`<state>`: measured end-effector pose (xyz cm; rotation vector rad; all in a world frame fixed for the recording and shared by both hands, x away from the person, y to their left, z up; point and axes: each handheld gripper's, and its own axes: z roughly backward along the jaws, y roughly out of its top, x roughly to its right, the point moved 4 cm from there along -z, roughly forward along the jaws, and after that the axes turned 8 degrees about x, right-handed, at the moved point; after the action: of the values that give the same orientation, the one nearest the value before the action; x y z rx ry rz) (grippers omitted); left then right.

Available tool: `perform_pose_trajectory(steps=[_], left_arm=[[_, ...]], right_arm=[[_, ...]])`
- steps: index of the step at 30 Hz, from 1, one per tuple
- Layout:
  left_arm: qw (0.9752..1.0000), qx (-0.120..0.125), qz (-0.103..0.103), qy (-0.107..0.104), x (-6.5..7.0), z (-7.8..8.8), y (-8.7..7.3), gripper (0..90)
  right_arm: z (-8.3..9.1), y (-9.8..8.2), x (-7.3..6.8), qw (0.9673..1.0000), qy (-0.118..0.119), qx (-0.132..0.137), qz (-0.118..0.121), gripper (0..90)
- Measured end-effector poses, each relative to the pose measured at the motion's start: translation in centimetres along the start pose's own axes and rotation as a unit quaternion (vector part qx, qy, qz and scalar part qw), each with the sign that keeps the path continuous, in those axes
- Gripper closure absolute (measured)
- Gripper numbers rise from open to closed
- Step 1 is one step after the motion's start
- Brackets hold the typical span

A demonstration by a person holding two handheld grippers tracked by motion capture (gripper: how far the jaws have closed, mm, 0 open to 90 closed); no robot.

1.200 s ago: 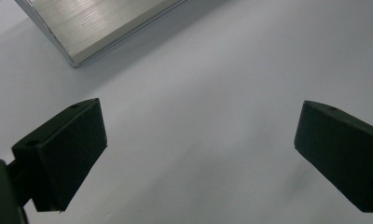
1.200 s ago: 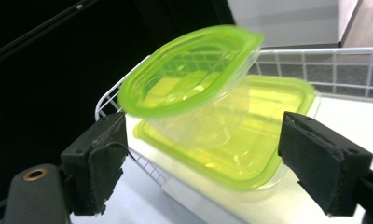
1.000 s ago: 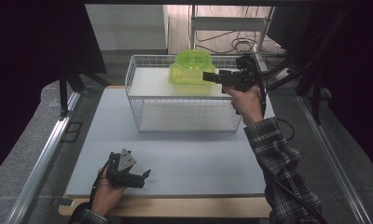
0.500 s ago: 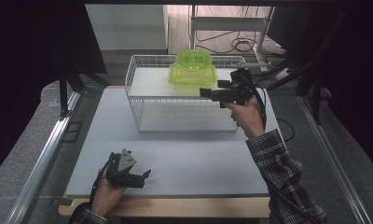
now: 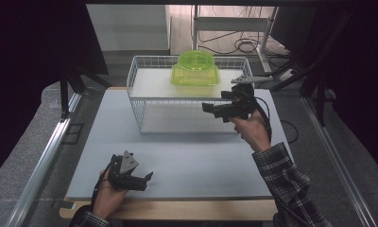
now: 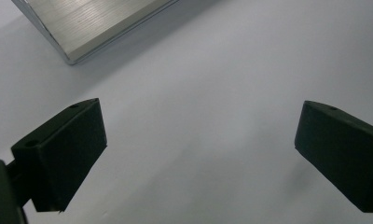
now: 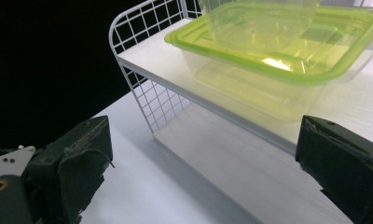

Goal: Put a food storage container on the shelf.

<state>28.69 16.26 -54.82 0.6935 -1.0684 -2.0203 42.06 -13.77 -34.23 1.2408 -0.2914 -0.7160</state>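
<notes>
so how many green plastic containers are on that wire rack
2, stacked at the rack's upper shelf: a rectangular lidded box, and a rounder tub sitting on its lid. The right gripper view shows the same pair. Anything inside them cannot be made out.

Right forearm in a plaid sleeve — dark checks with pale lines; a matching cuff shows at the left wrist. Both hand-held grippers are black, each topped by a grey three-cornered plate. A black cable loops off the right gripper. Blocky black pads — small screw holes.
</notes>
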Motion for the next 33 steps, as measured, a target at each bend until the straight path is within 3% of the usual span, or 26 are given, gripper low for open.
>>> perform_pose_trajectory(steps=[23,33], left_arm=[[1.0,-0.001,-0.002,-0.002,0.1,0.0,0.0,1.8],[1.0,-0.002,-0.003,-0.002,0.1,0.0,0.0,1.7]], right_arm=[[0.3,-5.4,-0.1,0.9993,-0.017,-0.018,0.028,0.0],[0.9,-7.5,0.2,0.9992,-0.022,-0.01,0.03,0.0]])
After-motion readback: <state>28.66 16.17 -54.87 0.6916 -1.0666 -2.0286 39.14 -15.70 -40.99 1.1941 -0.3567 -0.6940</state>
